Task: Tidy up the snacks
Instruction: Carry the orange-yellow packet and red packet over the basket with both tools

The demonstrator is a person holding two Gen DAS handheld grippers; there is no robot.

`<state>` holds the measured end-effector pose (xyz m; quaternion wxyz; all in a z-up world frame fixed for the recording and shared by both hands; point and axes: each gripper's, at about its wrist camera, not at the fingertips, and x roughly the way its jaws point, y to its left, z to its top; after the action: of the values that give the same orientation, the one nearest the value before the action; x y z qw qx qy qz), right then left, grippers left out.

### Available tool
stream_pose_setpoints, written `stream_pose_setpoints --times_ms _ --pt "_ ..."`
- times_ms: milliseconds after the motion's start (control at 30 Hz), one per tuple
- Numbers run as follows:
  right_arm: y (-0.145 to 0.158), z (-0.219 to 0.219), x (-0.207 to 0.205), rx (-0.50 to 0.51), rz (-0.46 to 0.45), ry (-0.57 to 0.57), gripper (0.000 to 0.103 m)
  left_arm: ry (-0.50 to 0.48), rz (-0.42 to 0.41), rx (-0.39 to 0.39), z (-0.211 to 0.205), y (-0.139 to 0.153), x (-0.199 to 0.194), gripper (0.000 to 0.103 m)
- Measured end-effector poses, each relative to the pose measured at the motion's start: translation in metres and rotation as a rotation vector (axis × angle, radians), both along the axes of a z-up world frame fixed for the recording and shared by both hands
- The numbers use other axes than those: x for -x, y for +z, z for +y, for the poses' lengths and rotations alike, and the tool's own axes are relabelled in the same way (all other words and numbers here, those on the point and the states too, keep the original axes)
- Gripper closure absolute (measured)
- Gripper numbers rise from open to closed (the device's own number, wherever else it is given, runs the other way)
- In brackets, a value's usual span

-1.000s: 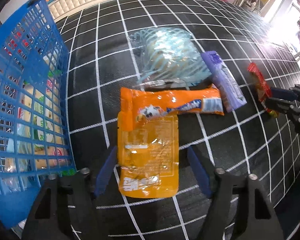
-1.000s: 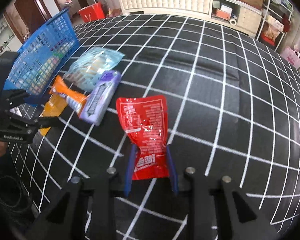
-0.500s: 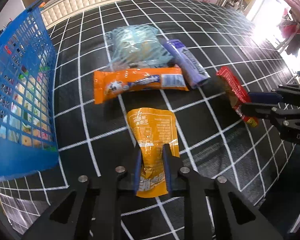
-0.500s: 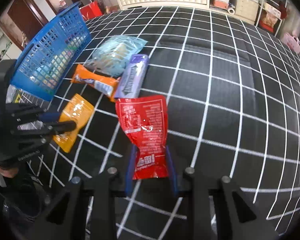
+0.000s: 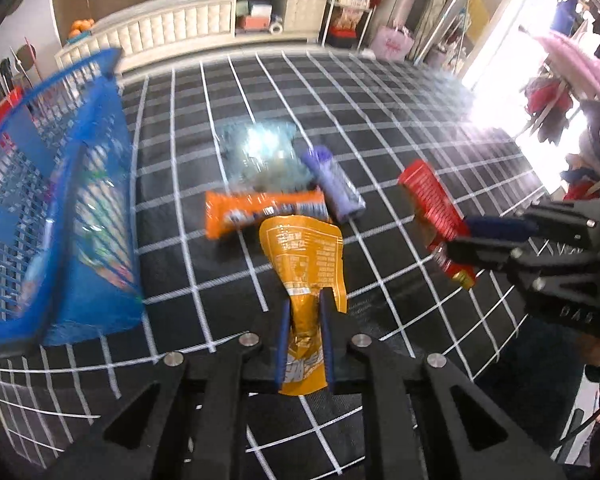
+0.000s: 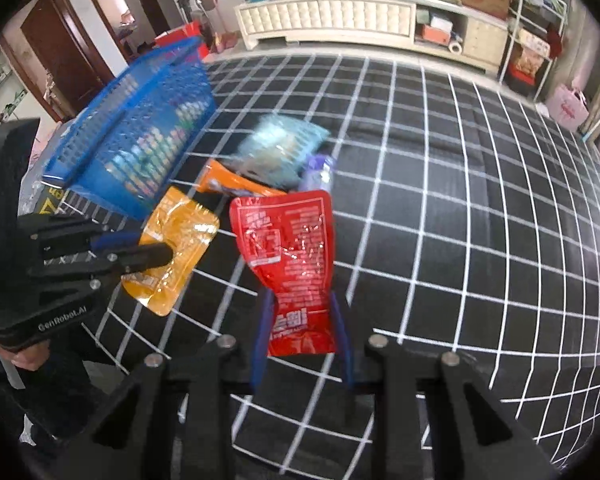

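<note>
My left gripper (image 5: 305, 300) is shut on the lower end of a yellow-orange pouch (image 5: 306, 260), lifted above the table. My right gripper (image 6: 302, 300) is shut on a red pouch (image 6: 290, 248), also held up off the cloth. In the right wrist view the left gripper (image 6: 156, 250) holds the yellow-orange pouch (image 6: 178, 240) at the left. On the cloth lie an orange bar pack (image 5: 260, 210), a purple bar (image 5: 336, 188) and a pale blue net bag (image 5: 264, 152). A blue basket (image 5: 56, 216) with several snacks stands at the left.
The table wears a black cloth with a white grid (image 5: 380, 128). A white sideboard (image 6: 332, 16) and shelves stand beyond its far edge. A person's hand (image 6: 24, 354) holds the left gripper's handle. The basket (image 6: 140, 136) sits by the table's left edge.
Both grippers have risen with their pouches. One second ago the left gripper stood open around the yellow-orange pouch; it has since shut on it and lifted it.
</note>
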<state>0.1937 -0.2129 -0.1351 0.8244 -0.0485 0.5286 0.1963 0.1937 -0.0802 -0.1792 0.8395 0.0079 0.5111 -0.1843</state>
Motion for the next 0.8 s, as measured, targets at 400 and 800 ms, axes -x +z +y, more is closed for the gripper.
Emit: stream_pose_setpoints --times_ms 400,800 --pt "0.064 0.064 0.001 -0.046 -0.115 0.079 0.07 0.041 -0.134 -0.006 0.073 0.083 0.01 0.091" --pt "0.087 0.15 -0.018 -0.064 -0.165 0.177 0.088 0.162 -0.156 -0.015 0.162 0.112 -0.004 0.091"
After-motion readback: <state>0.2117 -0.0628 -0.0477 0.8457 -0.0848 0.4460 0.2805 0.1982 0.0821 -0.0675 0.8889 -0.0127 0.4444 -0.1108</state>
